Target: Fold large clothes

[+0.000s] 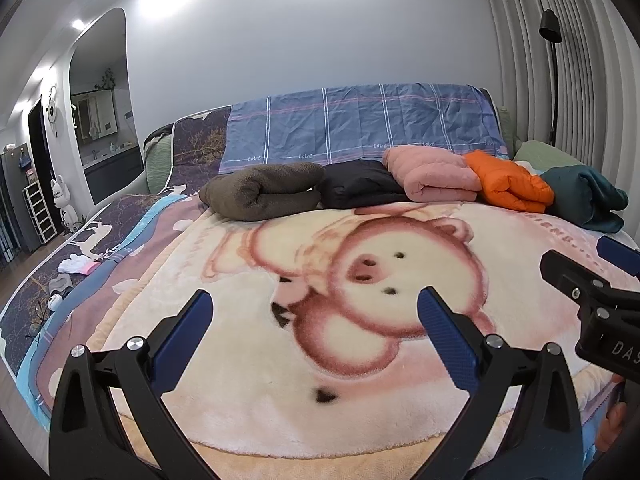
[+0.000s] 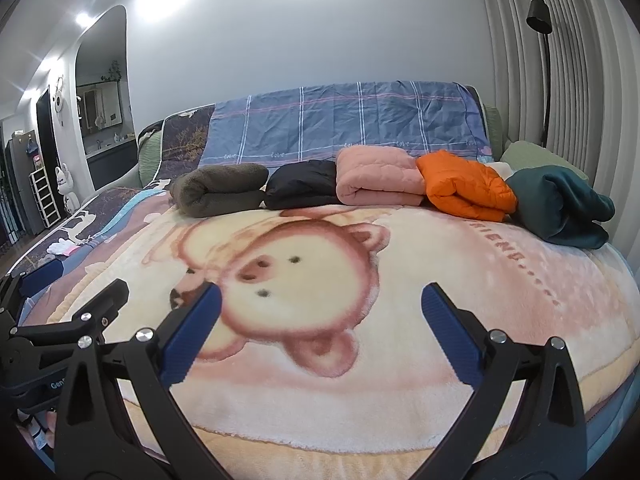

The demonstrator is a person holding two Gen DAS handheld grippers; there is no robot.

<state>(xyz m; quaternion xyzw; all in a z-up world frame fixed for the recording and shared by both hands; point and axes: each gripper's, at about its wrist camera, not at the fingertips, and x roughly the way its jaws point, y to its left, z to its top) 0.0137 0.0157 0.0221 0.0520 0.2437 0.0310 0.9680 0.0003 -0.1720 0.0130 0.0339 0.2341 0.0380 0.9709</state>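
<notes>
My left gripper (image 1: 316, 312) hangs with its jaws spread wide and nothing between them, above the pig-print blanket (image 1: 280, 380) that fills the lower frame. My right gripper (image 2: 322, 306) is likewise spread apart and holds nothing. Each shows at the edge of the other's view.

The clothes sit folded in a row across the middle of the frame, well apart from both grippers: a brown fleece (image 1: 260, 192), a black garment (image 1: 360, 184), a pink quilted piece (image 1: 432, 176), an orange puffer jacket (image 1: 508, 184) and a teal garment (image 1: 588, 196), each touching its neighbour.

Behind them a blue plaid sheet (image 1: 352, 120) drapes the headboard. Small white and pink items (image 1: 78, 268) lie at centre left. A black floor lamp (image 1: 554, 64) stands upper right.
</notes>
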